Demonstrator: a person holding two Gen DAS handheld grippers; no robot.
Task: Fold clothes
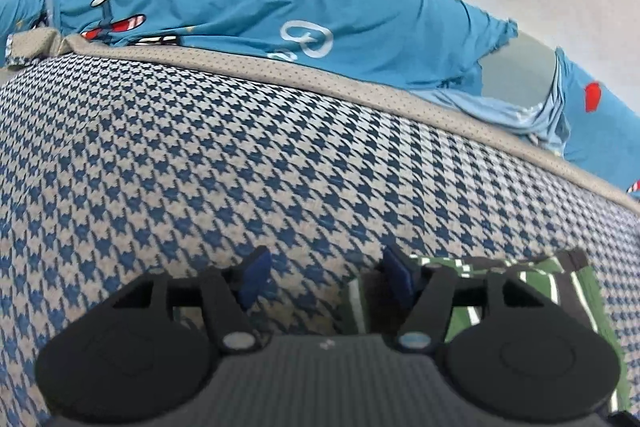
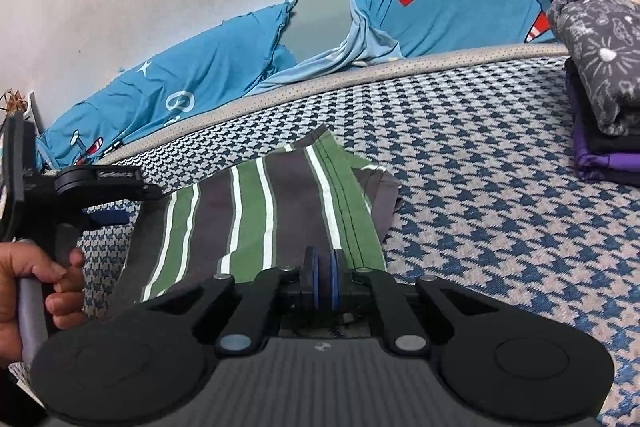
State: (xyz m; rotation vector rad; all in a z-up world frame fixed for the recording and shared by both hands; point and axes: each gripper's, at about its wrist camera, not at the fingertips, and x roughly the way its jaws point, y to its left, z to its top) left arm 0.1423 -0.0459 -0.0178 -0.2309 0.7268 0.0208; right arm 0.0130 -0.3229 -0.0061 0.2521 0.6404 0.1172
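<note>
Fingers of the left gripper [image 1: 326,277] stand wide apart over the checked bed cover [image 1: 240,147], holding nothing, with the striped cloth [image 1: 520,291] just to the right, ready to be grabbed. Next view: the right gripper [image 2: 325,281] is squeezed tight on the near edge of the striped cloth [image 2: 256,211], likely to lift it for a fold. Folded clothes [image 2: 600,87] sit far right.

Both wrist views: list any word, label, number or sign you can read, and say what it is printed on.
White print on the blue sheet: loops like letters, partly folded under, not readable as a word.
Same print in the right wrist view: creased and cut off by the mattress edge, unreadable.
Small white mark on the left gripper body: a logo, no letters.
Grey patterned folded garment: white doodles only, no words legible.
Striped garment: no text.
</note>
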